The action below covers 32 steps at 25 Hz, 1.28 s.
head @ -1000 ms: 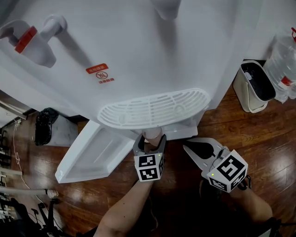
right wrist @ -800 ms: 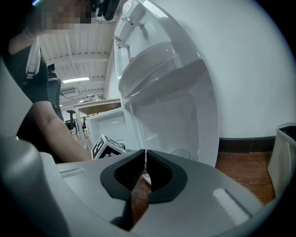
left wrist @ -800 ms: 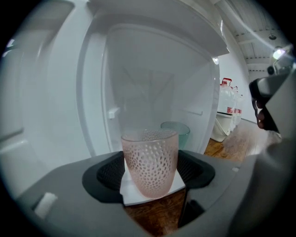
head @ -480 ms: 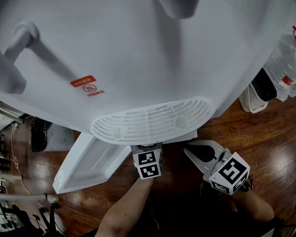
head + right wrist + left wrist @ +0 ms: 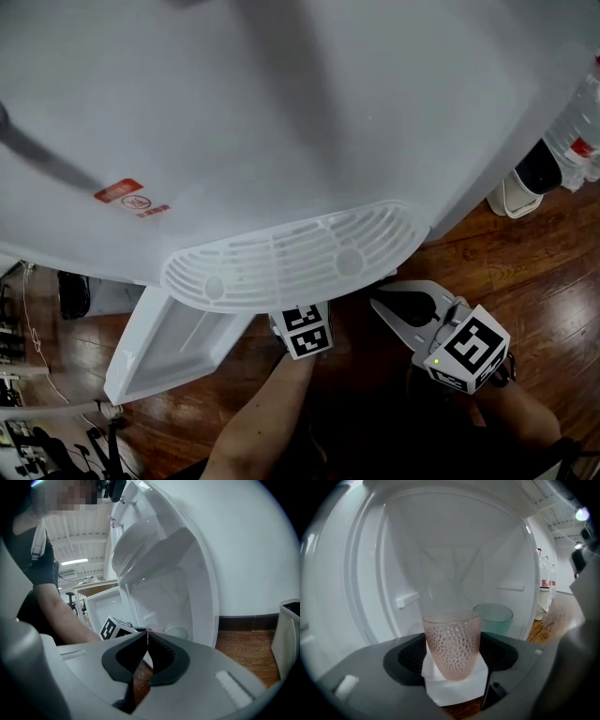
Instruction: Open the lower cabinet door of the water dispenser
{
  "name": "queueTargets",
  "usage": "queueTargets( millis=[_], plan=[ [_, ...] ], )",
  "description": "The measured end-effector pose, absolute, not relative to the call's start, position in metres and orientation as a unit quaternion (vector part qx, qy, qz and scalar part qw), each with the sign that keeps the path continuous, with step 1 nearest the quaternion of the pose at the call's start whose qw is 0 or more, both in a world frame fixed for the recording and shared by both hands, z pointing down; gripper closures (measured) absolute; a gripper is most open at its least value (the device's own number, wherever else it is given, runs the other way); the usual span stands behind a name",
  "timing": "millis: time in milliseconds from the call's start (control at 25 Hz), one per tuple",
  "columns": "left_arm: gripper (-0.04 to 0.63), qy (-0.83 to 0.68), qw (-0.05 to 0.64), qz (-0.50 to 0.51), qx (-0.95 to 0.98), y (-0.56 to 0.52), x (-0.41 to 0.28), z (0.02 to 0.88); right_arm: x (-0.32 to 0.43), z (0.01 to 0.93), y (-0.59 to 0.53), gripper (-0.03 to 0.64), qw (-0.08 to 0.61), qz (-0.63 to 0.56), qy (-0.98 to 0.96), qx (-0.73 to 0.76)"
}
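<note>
Nearest, the right gripper [image 5: 378,302] hangs above the wooden floor [image 5: 525,281], just right of the left gripper [image 5: 305,328]; its own view shows its 2 jaws together, tips touching, with nothing between them. The left gripper, on a bare forearm [image 5: 262,422], reaches under the ribbed drip tray [image 5: 291,253], so in the head view only its marker cube shows. In the left gripper view its jaws stand wide and are clamped on 1 pink cup [image 5: 452,644] – dimpled, upright, a pad against each side. A white surface lies under the cup's base, though whether the cup rests on it cannot be told. Just behind and to the right stands a green cup [image 5: 494,618], inside the white cabinet [image 5: 454,550]. The lower cabinet door [image 5: 173,347] of the water dispenser [image 5: 281,122] is already open – swung out to the left, inner face up. A red label [image 5: 120,190] sits on the dispenser's front. Farther right, a waste bin [image 5: 530,183] stands on the floor.
</note>
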State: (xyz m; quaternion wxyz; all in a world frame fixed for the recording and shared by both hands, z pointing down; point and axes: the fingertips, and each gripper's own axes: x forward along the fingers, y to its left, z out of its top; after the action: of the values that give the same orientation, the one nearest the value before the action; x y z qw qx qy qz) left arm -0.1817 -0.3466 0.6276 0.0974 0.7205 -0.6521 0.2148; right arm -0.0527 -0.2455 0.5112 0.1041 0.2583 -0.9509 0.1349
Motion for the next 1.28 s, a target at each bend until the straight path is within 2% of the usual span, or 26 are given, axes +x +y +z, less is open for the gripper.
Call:
queueTargets(
  millis=[360,760,1280],
  plan=[
    [0.242,-0.689,0.115,0.194,0.688,-0.358,-0.186,0.63,-0.041,0.52,-0.247,0.606,0.104,0.148,-0.947,0.267],
    [0.241,-0.667,0.09,0.174,0.719,-0.376,-0.167,0.63,-0.042,0.527,-0.249,0.606,0.106,0.156,-0.947,0.261],
    [0.241,-0.68,0.077,0.193,0.703,-0.373,-0.176,0.639,-0.045,0.529,-0.246,0.606,0.106,0.167,-0.946,0.258]
  ],
)
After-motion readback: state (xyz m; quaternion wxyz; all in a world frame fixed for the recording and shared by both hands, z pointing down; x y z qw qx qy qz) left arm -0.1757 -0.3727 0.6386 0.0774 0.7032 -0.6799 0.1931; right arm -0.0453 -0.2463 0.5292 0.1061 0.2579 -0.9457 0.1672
